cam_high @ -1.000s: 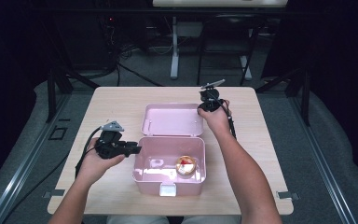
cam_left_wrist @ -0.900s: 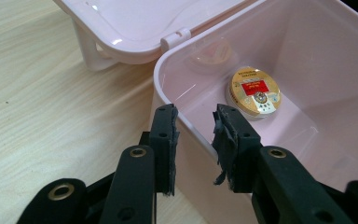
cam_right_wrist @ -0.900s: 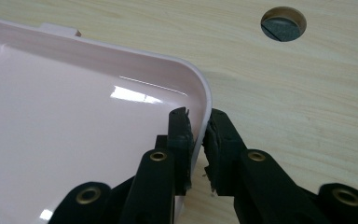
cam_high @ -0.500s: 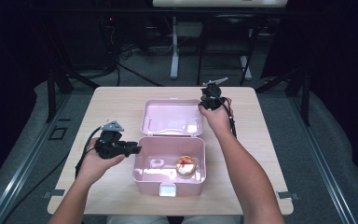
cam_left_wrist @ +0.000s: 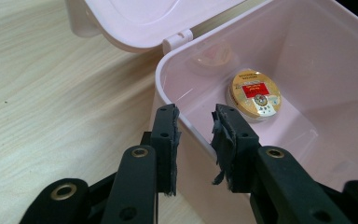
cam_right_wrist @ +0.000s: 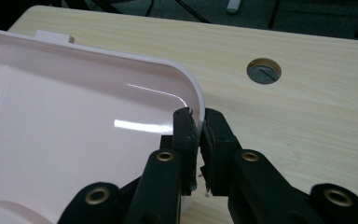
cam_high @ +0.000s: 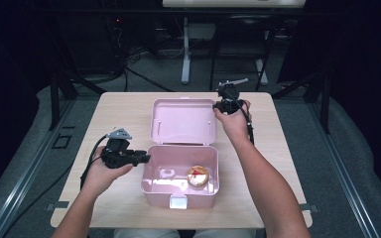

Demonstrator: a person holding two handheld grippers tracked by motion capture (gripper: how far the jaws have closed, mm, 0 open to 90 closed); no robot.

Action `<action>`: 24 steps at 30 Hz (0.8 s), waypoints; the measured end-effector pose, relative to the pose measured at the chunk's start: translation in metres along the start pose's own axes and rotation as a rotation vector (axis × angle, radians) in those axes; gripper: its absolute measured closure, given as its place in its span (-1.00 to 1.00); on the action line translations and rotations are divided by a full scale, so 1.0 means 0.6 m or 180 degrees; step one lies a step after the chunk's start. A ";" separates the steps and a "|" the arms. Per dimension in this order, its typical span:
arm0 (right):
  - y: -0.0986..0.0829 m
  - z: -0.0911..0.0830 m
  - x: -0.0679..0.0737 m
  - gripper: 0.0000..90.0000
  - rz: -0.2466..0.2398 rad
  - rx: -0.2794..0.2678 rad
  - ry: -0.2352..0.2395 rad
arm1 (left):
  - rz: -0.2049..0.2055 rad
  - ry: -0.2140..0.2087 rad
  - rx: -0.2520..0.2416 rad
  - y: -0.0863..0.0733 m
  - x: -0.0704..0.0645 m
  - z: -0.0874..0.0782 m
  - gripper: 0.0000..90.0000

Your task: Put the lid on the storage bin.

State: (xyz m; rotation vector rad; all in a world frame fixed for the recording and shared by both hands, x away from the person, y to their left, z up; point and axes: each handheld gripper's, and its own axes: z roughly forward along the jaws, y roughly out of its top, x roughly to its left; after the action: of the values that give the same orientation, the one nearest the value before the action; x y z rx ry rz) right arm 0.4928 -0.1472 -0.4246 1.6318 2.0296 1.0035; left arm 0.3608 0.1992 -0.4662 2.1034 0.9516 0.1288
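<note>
We see the right gripper (cam_right_wrist: 198,122) clamped on the rim of the pink lid (cam_high: 183,120), at the lid's far right corner, toward the table's (cam_high: 278,148) far edge. The lid lies flung back, hinged to the open pink box (cam_high: 178,191) near the table's front edge. The left gripper (cam_left_wrist: 195,122) has its jaws parted astride the box's left wall, not pressing it. Inside, toward the box's right, lies a round gold tin (cam_left_wrist: 256,94).
</note>
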 end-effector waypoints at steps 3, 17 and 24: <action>0.001 -0.014 0.003 0.89 -0.0018 -0.0067 0.0033 | 0.0003 0.0007 0.0001 0.000 0.000 0.000 0.55; -0.006 -0.065 0.017 0.89 -0.0293 -0.0411 0.0050 | -0.0001 0.0012 0.0008 0.000 -0.002 -0.002 0.56; -0.017 -0.087 0.022 0.89 -0.0359 -0.0556 0.0093 | -0.0006 0.0015 0.0000 0.000 -0.004 -0.003 0.59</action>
State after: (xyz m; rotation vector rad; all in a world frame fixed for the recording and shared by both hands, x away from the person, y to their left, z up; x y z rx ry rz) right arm 0.4477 -0.1514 -0.3942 1.4058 1.9671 1.1346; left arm 0.3586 0.1988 -0.4649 2.1029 0.9563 0.1329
